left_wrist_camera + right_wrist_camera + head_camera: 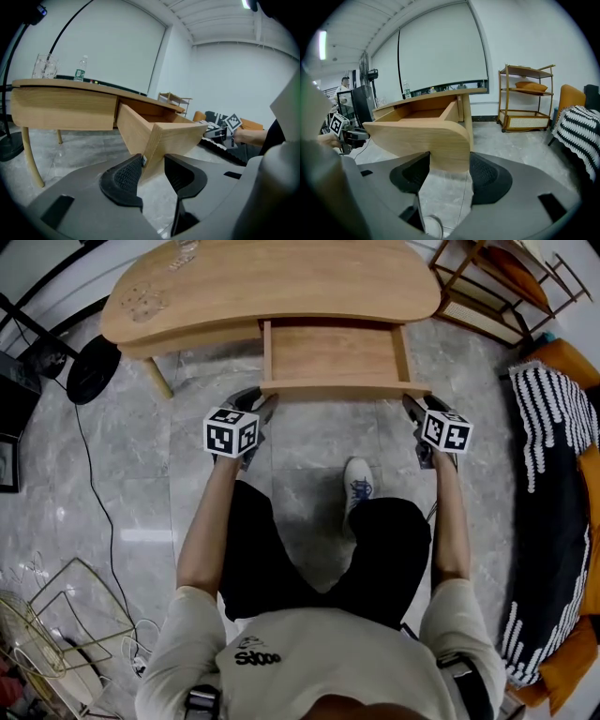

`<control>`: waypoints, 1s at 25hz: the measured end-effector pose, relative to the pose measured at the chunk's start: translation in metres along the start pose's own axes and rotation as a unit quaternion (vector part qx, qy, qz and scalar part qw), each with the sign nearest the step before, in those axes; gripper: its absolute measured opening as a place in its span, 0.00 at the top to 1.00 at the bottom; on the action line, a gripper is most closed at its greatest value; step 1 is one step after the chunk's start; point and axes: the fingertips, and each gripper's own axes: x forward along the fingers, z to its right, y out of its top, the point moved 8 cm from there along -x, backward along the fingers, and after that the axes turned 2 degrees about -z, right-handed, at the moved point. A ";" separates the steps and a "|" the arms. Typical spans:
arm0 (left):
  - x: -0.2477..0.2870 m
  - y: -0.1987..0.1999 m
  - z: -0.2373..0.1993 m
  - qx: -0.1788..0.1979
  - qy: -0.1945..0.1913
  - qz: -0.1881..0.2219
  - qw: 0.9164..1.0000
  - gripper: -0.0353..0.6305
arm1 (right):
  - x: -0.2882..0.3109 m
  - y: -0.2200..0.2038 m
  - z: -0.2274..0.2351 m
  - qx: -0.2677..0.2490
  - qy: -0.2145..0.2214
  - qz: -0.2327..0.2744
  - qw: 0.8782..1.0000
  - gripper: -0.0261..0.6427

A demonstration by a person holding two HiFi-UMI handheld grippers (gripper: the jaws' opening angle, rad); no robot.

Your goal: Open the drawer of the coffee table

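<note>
Already done: the drawer (330, 351) stands pulled well out from under the coffee table (281, 277), and its inside is open to view.
Left to do: little, as I judge it. Perhaps a last bit of pull, then letting go. I cannot tell how much travel remains.
Left gripper (152, 169): clamped on the left end of the drawer's front board (183, 136), with a pad against each side of that corner.
Right gripper (449, 169): clamped on the board's right end in the same way.
Where the drawer is: its front sits between both pairs of jaws, and its box runs ahead of them, back under the tabletop.
Count: one table, one drawer, two grippers, both in use.
On the tabletop, beyond the left gripper: one glass (44, 66) and one bottle (81, 70).
Ahead and to the right of the right gripper: one shelf rack (525, 98).
</note>
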 end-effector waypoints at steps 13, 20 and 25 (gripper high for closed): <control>-0.007 0.000 -0.008 0.027 -0.001 -0.009 1.000 0.70 | -0.013 0.007 0.001 -0.025 0.009 0.032 0.999 0.59; -0.043 0.001 -0.035 0.035 0.036 -0.009 0.999 0.74 | -0.047 0.037 0.002 -0.104 0.001 0.036 0.994 0.63; -0.078 0.016 -0.059 -0.007 0.082 0.049 0.995 0.90 | -0.064 0.073 -0.009 -0.096 -0.013 0.082 0.992 0.85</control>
